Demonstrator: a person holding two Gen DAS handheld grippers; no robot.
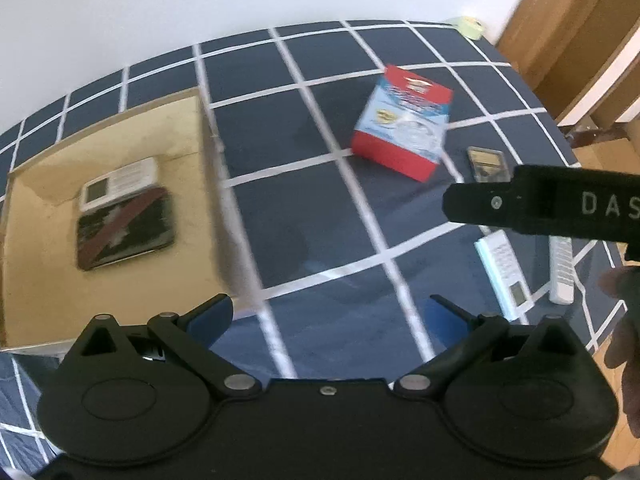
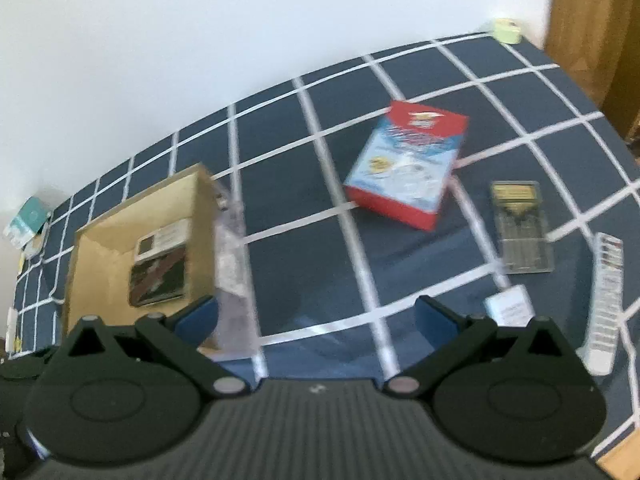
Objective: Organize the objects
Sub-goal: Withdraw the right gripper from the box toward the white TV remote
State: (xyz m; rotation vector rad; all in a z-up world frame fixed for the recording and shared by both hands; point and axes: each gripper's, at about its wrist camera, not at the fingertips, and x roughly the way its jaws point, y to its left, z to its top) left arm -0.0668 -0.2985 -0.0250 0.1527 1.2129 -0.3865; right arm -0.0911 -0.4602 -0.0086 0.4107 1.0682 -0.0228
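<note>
The red-and-blue box (image 1: pixel 402 128) is lying flat on the checked blue desk (image 1: pixel 260 216), well apart from the cardboard box (image 1: pixel 188 128), its long axis running from near-left to far-right; the left claw (image 1: pixel 330 320) is hanging above bare cloth with jaws spread wide and nothing between them; the right claw (image 2: pixel 316 316) is likewise gaping, empty; only the right wrist view is showing the clear case (image 2: pixel 520 228) whole and a teal packet (image 2: pixel 28 220) at the far left; only the left is showing a person's fingers (image 1: pixel 624 344).
</note>
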